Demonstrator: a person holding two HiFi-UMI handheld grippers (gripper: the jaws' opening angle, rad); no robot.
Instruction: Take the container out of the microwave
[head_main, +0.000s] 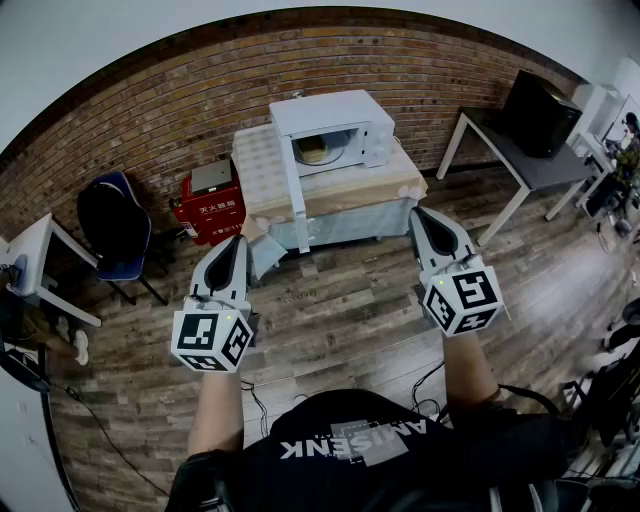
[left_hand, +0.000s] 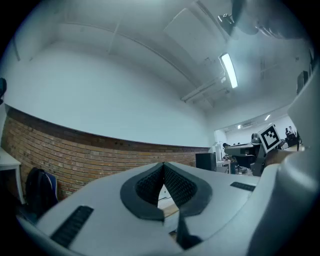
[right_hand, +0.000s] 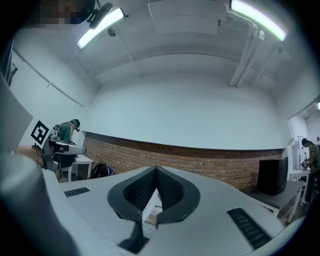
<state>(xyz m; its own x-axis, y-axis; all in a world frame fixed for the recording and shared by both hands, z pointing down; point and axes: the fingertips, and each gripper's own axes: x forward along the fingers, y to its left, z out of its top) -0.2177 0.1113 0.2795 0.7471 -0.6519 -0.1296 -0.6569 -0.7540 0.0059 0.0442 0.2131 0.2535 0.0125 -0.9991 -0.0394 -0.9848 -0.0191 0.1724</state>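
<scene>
Probably light and stiff; take small tan container (head_main: 314, 150) in white microwave (head_main: 320, 106) by rim. Holds left gripper (head_main: 238, 243), right gripper (head_main: 421, 213) clenched, empty.

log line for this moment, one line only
stage: reach not started | microwave: door open | container: inside | left gripper: shut, empty | right gripper: shut, empty

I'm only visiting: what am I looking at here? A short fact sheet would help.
Room: brick wall, wooden floor
Microwave: white, on a covered table, door open
Container: inside the microwave
Left gripper: jaws together, empty, short of the table
Right gripper: the same
Stage: container not yet taken out
</scene>
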